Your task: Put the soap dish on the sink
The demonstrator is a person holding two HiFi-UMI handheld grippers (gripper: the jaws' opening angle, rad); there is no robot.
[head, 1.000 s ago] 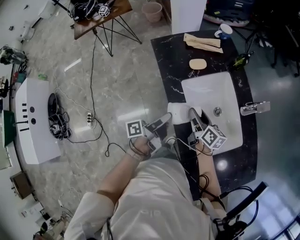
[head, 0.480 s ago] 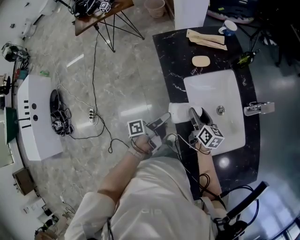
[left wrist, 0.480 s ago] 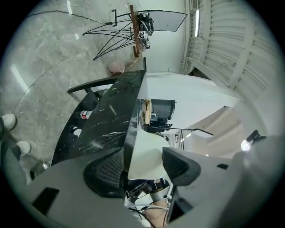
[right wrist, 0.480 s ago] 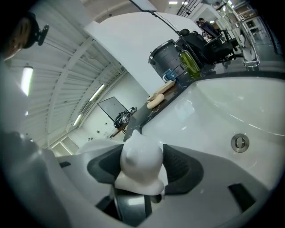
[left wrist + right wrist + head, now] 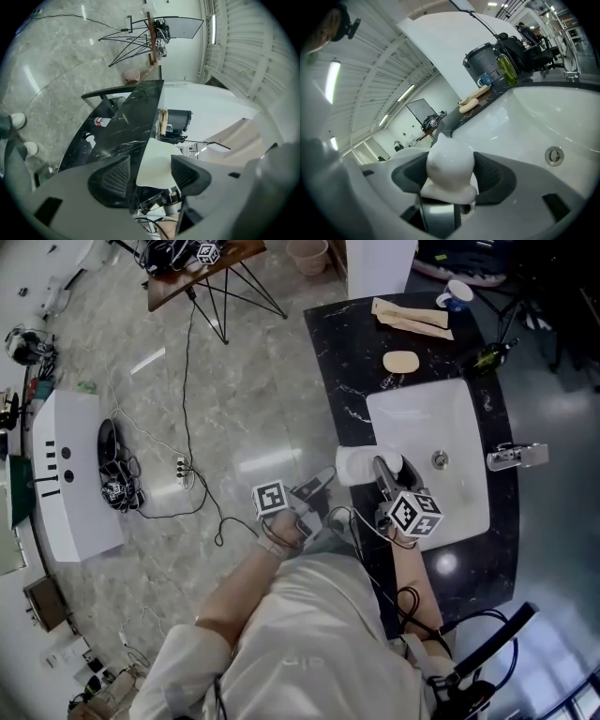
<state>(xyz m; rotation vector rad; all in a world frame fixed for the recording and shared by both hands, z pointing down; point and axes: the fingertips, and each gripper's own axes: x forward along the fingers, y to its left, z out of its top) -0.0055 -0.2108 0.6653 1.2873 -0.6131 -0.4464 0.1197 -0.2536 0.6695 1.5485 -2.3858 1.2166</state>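
Note:
The white glossy soap dish [image 5: 353,465] sits at the front left corner of the white sink [image 5: 450,418], half over the black marble counter [image 5: 342,343]. My right gripper [image 5: 386,470] is shut on it; in the right gripper view the dish [image 5: 450,166] fills the gap between the two jaws, above the basin [image 5: 534,117]. My left gripper [image 5: 319,486] hangs just left of the counter edge, jaws apart, pointing at the dish. In the left gripper view the dish [image 5: 157,161] shows as a white shape beyond the open jaws.
A beige soap bar [image 5: 400,362], wooden pieces [image 5: 412,320], a blue and white cup [image 5: 457,296] and a green bottle [image 5: 483,357] stand on the far counter. A chrome faucet [image 5: 511,457] is at the sink's right; the drain [image 5: 438,460] lies mid-basin.
The right gripper with the dish has edged slightly left and away from me along the sink's front corner. The left gripper has hardly moved.

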